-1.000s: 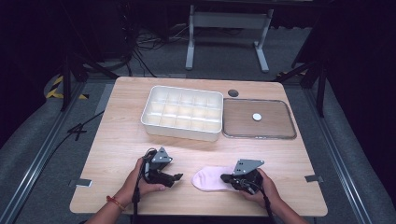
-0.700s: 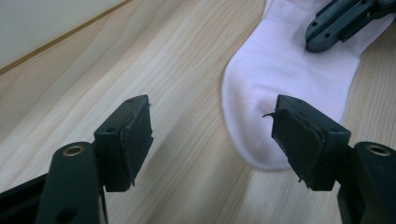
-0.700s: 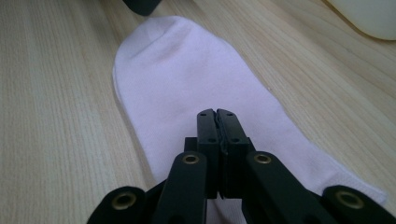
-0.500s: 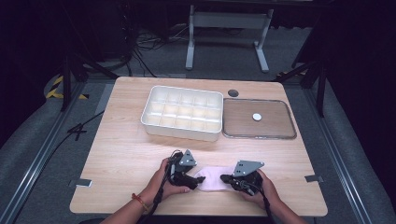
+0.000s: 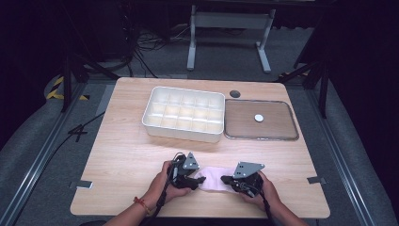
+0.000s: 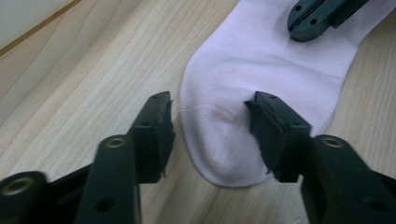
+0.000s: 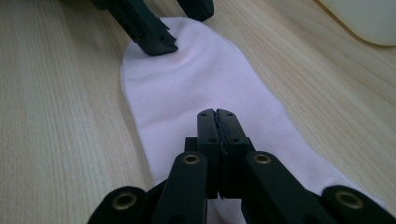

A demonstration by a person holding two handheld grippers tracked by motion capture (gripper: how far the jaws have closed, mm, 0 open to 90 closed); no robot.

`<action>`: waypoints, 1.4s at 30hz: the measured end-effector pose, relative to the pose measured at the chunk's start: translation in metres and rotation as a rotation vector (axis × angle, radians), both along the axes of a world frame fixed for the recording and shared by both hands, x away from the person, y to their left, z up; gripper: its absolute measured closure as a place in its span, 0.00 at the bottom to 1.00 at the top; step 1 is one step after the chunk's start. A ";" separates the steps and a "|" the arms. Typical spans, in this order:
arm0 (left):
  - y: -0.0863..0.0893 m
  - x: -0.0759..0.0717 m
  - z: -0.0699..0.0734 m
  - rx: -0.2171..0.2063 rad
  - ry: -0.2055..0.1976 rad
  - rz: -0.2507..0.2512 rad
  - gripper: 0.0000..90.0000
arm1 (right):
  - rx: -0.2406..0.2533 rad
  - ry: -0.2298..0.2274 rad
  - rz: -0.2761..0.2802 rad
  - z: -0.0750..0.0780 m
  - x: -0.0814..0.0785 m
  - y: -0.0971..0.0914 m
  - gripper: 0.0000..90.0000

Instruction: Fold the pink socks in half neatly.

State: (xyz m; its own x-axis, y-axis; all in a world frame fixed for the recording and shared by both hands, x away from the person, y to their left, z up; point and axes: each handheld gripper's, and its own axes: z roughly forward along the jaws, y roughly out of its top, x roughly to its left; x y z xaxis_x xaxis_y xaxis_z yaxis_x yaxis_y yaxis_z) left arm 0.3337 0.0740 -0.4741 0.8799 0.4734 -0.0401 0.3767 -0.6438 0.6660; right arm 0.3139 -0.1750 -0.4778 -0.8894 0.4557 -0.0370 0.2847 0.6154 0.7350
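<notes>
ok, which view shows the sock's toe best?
Left gripper view: the sock toe sits close up between its hand-held gripper's open jaws, seam visible. Right gripper view shows the toe farther off; high view shows the sock small, partly hidden by both grippers.

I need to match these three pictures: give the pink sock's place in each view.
High view: pink sock lies near the table's front edge, between the two grippers.
Left gripper view: centre to upper right, toe between the open jaws.
Right gripper view: centre, under the closed jaws.
Shared landmark: white compartment tray.
</notes>
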 end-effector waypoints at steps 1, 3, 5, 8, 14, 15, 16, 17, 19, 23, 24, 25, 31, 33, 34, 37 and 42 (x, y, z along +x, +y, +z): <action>-0.001 -0.001 0.000 0.000 0.005 -0.001 0.64 | -0.007 -0.002 0.001 0.000 0.000 0.001 0.99; -0.001 -0.001 0.001 0.007 0.011 -0.013 0.67 | -0.004 0.000 0.000 0.000 0.000 0.001 0.99; -0.001 -0.002 0.001 0.000 0.018 -0.022 0.75 | 0.002 0.007 0.002 0.000 0.001 0.000 0.99; 0.002 0.001 0.003 -0.005 0.057 -0.031 0.83 | 0.001 0.011 0.004 0.000 0.001 0.000 0.99; 0.010 0.006 0.000 -0.080 0.115 -0.019 0.88 | -0.012 0.018 0.002 0.002 0.004 0.005 1.00; 0.010 0.006 0.002 -0.078 0.103 -0.019 0.88 | -0.016 0.018 0.002 0.002 0.005 0.006 1.00; 0.011 0.005 0.004 -0.095 0.092 -0.015 0.89 | -0.022 0.018 0.009 0.003 0.006 0.008 1.00; 0.012 0.005 0.007 -0.110 0.082 -0.009 0.89 | -0.027 0.017 0.012 0.003 0.007 0.009 1.00; 0.014 0.003 0.011 -0.122 0.060 -0.004 0.88 | -0.025 0.017 0.015 0.003 0.008 0.011 1.00; 0.016 0.001 0.013 -0.154 0.063 -0.013 0.87 | -0.030 0.022 0.020 0.003 0.011 0.014 1.00; 0.017 0.001 0.013 -0.156 0.060 -0.008 0.87 | -0.030 0.023 0.024 0.004 0.011 0.015 1.00; 0.017 0.002 0.013 -0.156 0.060 -0.009 0.86 | -0.035 0.018 0.029 0.004 0.011 0.015 1.00; 0.017 0.002 0.015 -0.162 0.051 0.006 0.87 | -0.039 0.023 0.032 0.004 0.012 0.016 1.00; 0.017 0.002 0.016 -0.184 0.046 0.010 0.86 | -0.046 0.028 0.033 0.005 0.013 0.017 1.00; 0.018 0.001 0.017 -0.185 0.039 0.001 0.86 | -0.055 0.025 0.037 0.006 0.014 0.018 1.00; 0.018 0.000 0.020 -0.214 0.025 -0.005 0.87 | -0.062 0.031 0.036 0.006 0.014 0.022 1.00; 0.015 -0.001 0.023 -0.234 0.006 -0.020 0.87 | -0.068 0.035 0.043 0.007 0.017 0.027 1.00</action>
